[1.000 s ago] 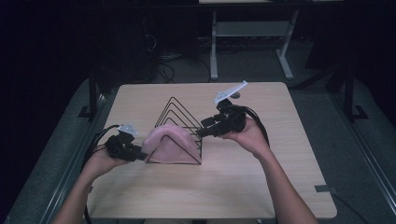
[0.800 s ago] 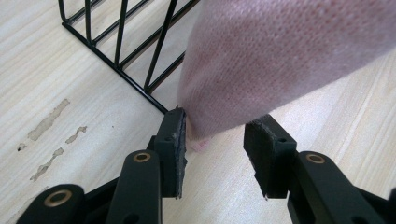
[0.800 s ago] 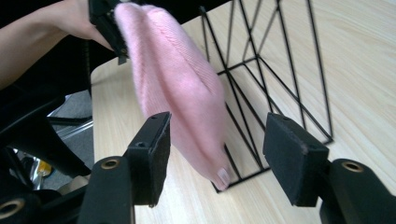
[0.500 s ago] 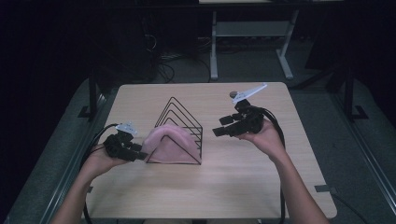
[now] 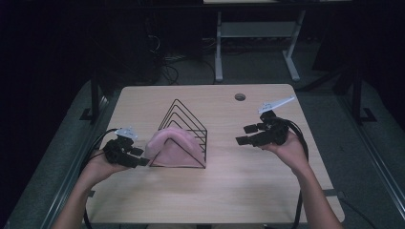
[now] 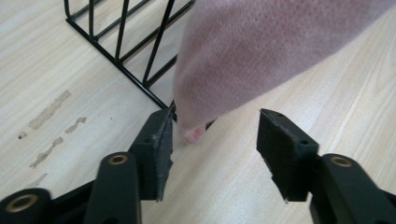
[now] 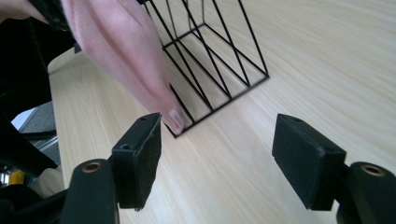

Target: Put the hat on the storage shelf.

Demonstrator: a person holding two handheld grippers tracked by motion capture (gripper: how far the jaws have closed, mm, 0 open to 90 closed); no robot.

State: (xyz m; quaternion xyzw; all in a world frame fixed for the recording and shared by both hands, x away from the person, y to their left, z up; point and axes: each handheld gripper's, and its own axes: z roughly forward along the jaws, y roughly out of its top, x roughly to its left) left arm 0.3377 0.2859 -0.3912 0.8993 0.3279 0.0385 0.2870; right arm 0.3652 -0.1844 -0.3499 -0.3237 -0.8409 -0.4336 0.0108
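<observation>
A pink cloth (image 5: 171,145) lies draped over the front of a black wire rack (image 5: 186,121) in the middle of the wooden table (image 5: 267,186). My left gripper (image 5: 139,158) sits at the cloth's left end, its jaws just opened. In the left gripper view the cloth's (image 6: 261,51) lower corner hangs just ahead of the open left gripper (image 6: 217,123), and neither pad presses on it. My right gripper (image 5: 242,134) is held to the right of the rack, apart from it, jaws just opened. The right gripper (image 7: 218,122) has nothing between its pads, with cloth (image 7: 126,56) and rack (image 7: 219,70) ahead.
A round cable hole (image 5: 240,97) sits in the table's far right part. Pale tape marks (image 6: 49,112) stain the wood left of the rack. A white desk frame (image 5: 253,43) stands on the floor beyond the table.
My right gripper has drawn away from the rack to the right and a little lower, jaws wider. The left gripper stayed put and its jaws spread apart off the cloth.
</observation>
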